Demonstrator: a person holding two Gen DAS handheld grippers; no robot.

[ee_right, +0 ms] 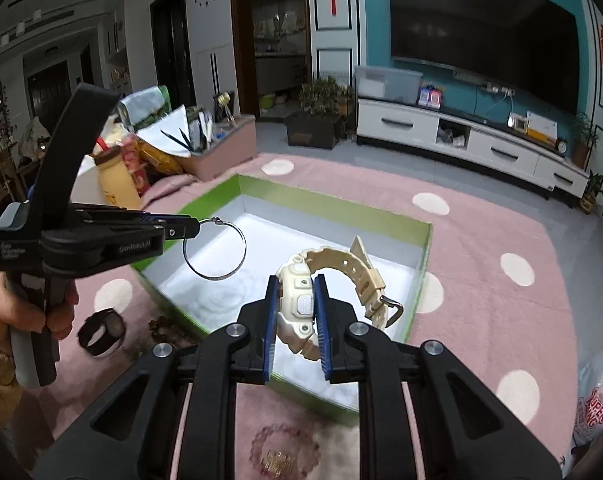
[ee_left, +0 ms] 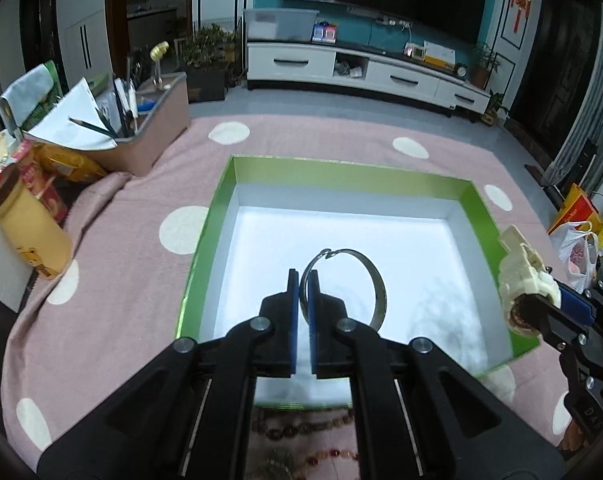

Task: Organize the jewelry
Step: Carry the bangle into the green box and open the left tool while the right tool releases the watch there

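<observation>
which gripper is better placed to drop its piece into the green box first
Left, probably. The left hand-held gripper holds the silver hoop over the white floor of the green box, well inside. The right hand-held gripper holds the cream watch nearer the box's front rim.

Two watches (ee_right: 301,304) (ee_right: 101,330), one bangle (ee_right: 214,249), one box (ee_right: 419,256), one bead bracelet (ee_right: 279,454).

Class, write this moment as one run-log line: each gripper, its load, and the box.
left gripper: shut on silver bangle | right gripper: shut on cream watch | both held over open green box
</observation>
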